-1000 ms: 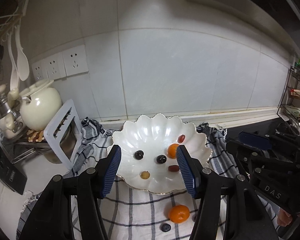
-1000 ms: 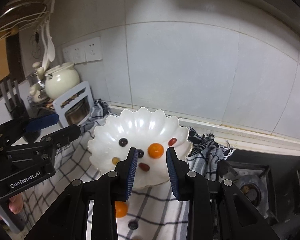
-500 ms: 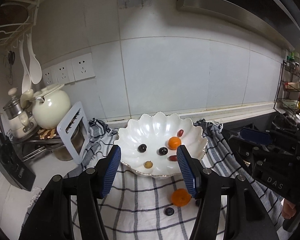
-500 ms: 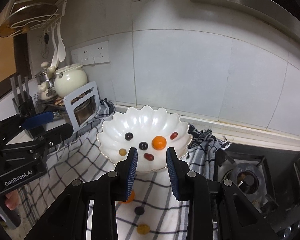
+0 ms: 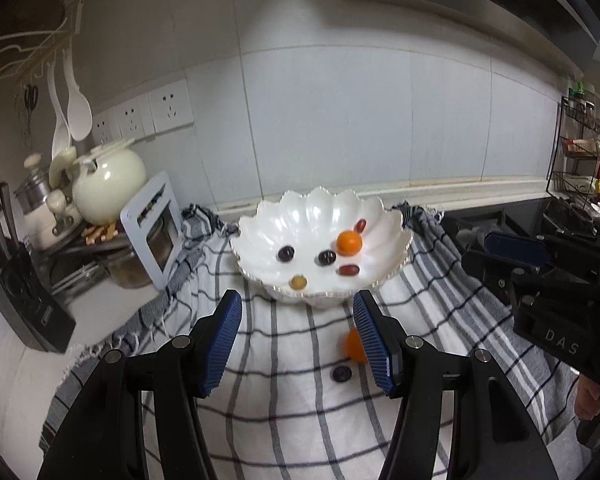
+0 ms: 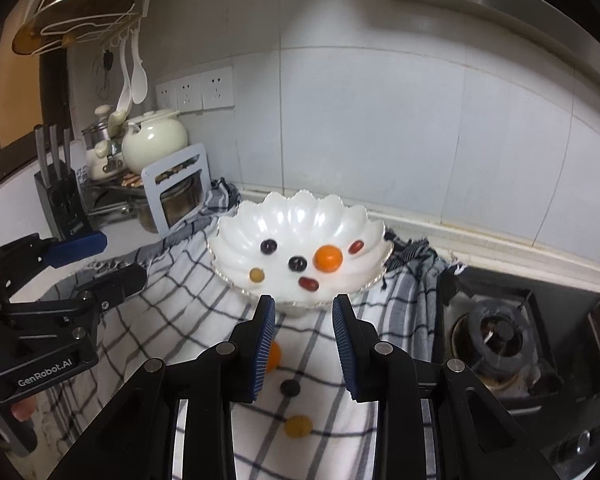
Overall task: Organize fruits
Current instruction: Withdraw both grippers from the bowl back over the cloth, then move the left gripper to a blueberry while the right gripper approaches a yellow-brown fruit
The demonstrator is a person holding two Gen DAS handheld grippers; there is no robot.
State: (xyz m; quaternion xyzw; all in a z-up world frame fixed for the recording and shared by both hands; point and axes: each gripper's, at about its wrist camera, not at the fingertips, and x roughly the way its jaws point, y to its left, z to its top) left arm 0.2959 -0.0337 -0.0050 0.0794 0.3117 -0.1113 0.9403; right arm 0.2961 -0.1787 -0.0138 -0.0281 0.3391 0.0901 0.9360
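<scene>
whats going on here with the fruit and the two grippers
A person holds a gripper in each hand over a checked cloth on a kitchen counter, sorting small fruits into a white scalloped bowl. Six pieces already lie in the bowl. An orange fruit, a dark grape and a yellowish grape sit on the cloth in front of it. The left gripper and right gripper have open, empty jaws.

Both black two-finger tools with blue ribbed pads, the left tool [image 5: 296, 338] and right tool [image 6: 303, 340], point downward side by side, jaws parted and empty.
</scene>
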